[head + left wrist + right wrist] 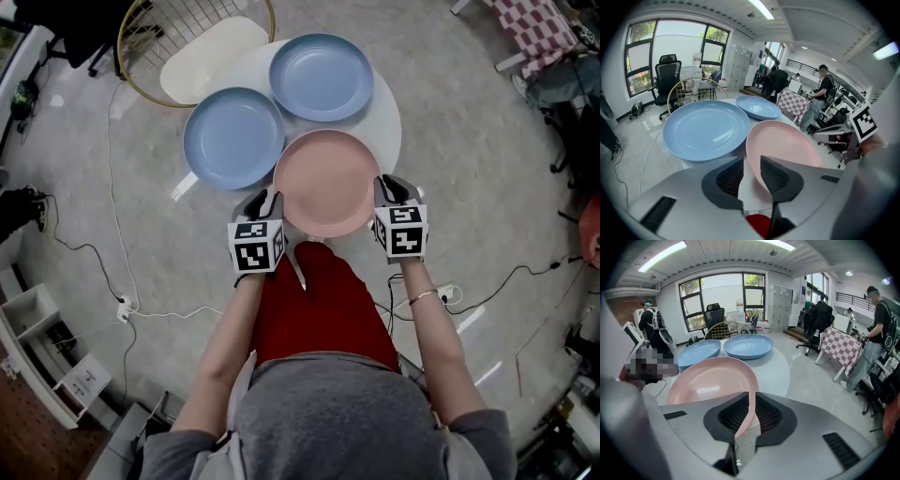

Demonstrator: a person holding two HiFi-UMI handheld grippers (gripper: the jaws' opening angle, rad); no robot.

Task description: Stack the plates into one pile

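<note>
At the near edge of the round white desk [387, 120] the pink plate [326, 183] sits between my two grippers, with the left gripper [265, 202] at its left rim and the right gripper [386, 190] at its right rim. My left gripper stands wide: the rim is inside the gap, but no pad presses it. My right gripper is closed on the opposite rim. Away from me sit the near blue plate [233, 138], ahead-left with its rim meeting the pink one's, and the far blue plate [322, 77] beyond. I judge my left hand the nearer to that next plate. The pink plate is matte and shallow with a thin upturned rim. No pile is formed yet, by my reading.
</note>
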